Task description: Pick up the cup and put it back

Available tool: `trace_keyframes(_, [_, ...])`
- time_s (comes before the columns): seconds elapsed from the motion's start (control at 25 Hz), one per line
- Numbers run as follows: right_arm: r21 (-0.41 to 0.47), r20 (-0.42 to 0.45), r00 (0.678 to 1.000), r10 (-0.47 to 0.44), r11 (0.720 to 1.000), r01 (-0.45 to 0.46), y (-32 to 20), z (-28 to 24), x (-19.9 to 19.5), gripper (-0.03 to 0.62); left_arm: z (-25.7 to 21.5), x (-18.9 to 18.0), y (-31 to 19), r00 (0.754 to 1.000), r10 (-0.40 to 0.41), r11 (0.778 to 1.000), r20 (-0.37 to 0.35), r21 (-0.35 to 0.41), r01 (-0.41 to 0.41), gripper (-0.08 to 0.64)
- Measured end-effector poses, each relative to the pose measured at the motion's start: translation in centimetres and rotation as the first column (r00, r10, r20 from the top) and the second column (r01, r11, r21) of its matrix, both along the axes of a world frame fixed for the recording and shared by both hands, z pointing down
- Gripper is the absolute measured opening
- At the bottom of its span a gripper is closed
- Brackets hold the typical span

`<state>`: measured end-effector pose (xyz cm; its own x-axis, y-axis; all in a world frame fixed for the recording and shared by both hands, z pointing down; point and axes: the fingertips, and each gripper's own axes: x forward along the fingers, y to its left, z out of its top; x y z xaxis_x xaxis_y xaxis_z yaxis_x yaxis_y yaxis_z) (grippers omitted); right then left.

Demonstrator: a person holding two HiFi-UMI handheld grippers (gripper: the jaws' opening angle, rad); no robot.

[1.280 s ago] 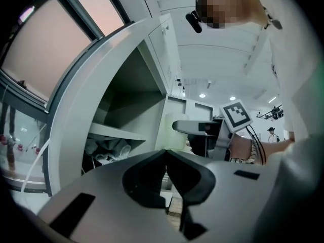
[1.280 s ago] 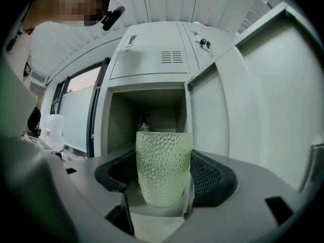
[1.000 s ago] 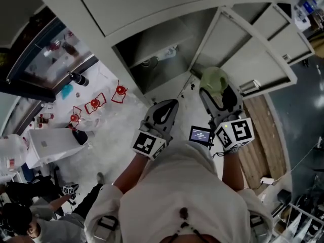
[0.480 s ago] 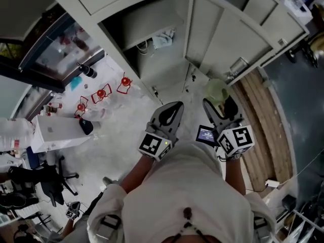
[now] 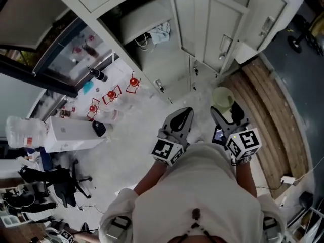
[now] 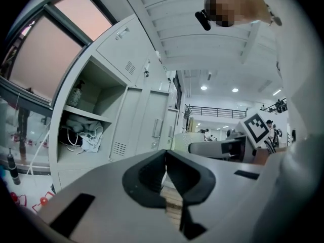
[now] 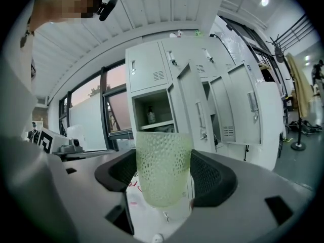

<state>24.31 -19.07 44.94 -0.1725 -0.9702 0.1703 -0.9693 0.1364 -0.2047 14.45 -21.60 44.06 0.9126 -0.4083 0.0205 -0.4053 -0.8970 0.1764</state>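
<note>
The left gripper [image 6: 165, 162] has its jaws drawn together on nothing, so it gives no support if the load slips. To its right, the right gripper [image 7: 164, 172] has its jaws pressed against the sides of the pale green dimpled cup [image 7: 163, 158]. The cup is carried upright in the air in front of the person, clear of any shelf. It looks to narrow toward its base, and the pads bear on its lower part. A loose squeeze or a jolt could let it slide out and drop to the hard floor. If it is swung toward the lockers, its rim could knock a door that stands ajar, or a shelf edge.

The floor [image 5: 136, 135] is pale, with small red markers [image 5: 111, 94] on its left part. Near them lies a long white box [image 5: 71, 134], and a black office chair [image 5: 55, 178] stands lower left. Grey lockers [image 5: 223, 19] run across the top. One compartment is open, with crumpled cloth [image 5: 161, 32] inside. Wooden planks [image 5: 276, 110] lie along the right.
</note>
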Motion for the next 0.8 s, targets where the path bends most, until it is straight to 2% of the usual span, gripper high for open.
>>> trace_keyframes(0.12, [-0.001, 0.004, 1.000, 0.018, 1.000, -0.018, 2.4, 0.5, 0.1, 0.339, 0.2, 0.6, 2.5, 0.999, 0.031, 0.999, 0.025, 0.028, -0.032, 0.009])
trace_keyframes(0.24, [-0.003, -0.009, 0.999, 0.050, 0.999, -0.050, 4.6, 1.0, 0.4, 0.339, 0.3, 1.3, 4.1, 0.998, 0.063, 0.998, 0.020, 0.023, -0.064, 0.009])
trace_keyframes(0.44, [0.004, 0.017, 0.993, 0.119, 0.993, -0.120, 7.7, 1.5, 1.2, 0.339, 0.5, 2.1, 6.1, 0.992, 0.117, 0.992, 0.036, 0.038, -0.119, 0.008])
trace_keyframes(0.8, [0.013, 0.000, 0.990, 0.144, 0.990, -0.144, 9.7, 1.7, 1.8, 0.339, 0.0, 3.2, 8.0, 0.991, 0.134, 0.990, 0.028, 0.033, -0.135, 0.008])
